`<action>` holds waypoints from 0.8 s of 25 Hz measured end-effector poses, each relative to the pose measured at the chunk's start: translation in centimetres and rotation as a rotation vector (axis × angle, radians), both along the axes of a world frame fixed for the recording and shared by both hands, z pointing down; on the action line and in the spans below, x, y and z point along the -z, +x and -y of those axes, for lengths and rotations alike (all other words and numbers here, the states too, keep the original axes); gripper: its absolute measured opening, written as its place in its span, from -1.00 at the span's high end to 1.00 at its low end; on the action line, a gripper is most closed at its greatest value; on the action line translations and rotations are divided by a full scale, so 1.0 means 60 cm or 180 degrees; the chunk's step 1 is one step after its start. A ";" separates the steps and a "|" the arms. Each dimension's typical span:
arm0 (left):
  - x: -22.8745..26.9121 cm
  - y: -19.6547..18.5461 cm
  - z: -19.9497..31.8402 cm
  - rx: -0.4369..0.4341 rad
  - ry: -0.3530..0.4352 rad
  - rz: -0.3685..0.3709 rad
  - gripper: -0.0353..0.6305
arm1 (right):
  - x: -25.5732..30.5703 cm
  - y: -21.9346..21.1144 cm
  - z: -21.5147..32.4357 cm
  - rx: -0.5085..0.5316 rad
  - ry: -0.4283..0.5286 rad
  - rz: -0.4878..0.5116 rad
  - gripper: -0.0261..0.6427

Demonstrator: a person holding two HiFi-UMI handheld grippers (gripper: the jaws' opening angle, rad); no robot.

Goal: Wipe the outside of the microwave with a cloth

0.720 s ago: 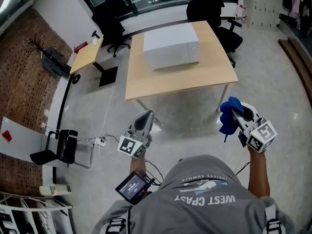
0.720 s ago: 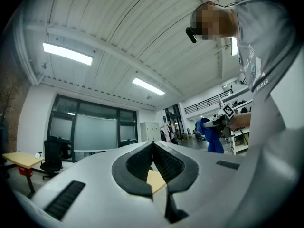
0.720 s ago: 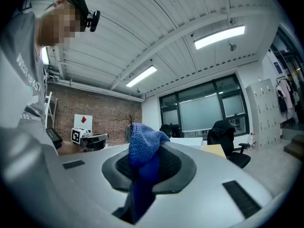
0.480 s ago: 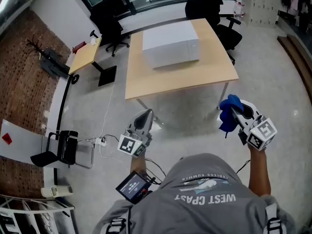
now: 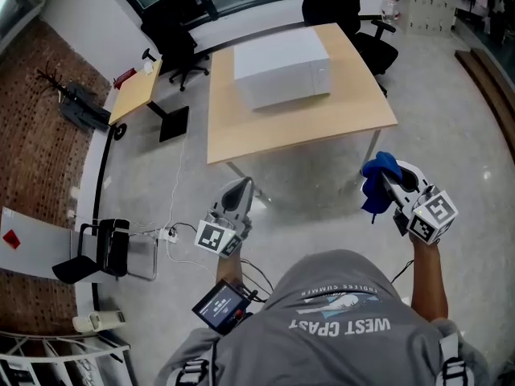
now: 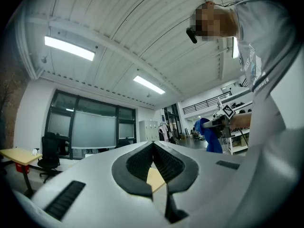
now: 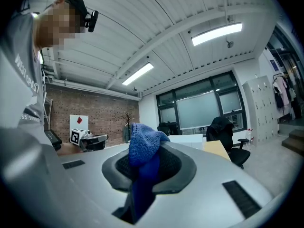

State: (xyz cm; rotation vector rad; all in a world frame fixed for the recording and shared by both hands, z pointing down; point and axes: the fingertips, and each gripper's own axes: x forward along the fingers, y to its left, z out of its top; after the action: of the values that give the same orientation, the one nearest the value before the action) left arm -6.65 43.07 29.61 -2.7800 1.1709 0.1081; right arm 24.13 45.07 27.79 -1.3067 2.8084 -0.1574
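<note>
A white boxy microwave (image 5: pixel 282 66) stands on the far half of a light wooden table (image 5: pixel 306 127) ahead of me; the right gripper view shows a strip of it (image 7: pixel 186 139). My right gripper (image 5: pixel 385 185) is shut on a blue cloth (image 5: pixel 376 183), which bunches over the jaws and hangs down between them (image 7: pixel 142 160). It hovers over the floor near the table's front right leg. My left gripper (image 5: pixel 239 193) is shut with nothing in it, the pads meeting (image 6: pixel 153 152). It floats short of the table's front edge.
Black office chairs (image 5: pixel 342 6) stand behind the table, another (image 5: pixel 173 43) by a small side desk (image 5: pixel 141 91) at left. A black folding chair (image 5: pixel 100 248) and a cable on the floor lie to my left. A brick wall runs along the left.
The table and microwave have slid slightly up in the head view as the view shifted. Both grippers keep about the same place and grip.
</note>
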 end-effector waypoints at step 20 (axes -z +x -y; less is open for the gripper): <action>-0.060 -0.157 0.132 -0.0178 -0.0087 -0.0242 0.82 | -0.011 -0.174 0.135 -0.0212 -0.0177 -0.0013 0.74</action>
State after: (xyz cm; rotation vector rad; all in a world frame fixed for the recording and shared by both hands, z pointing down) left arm -16.07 35.15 33.20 -2.8566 1.1197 0.2062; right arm 13.67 36.95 28.48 -1.4117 2.7785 -0.2324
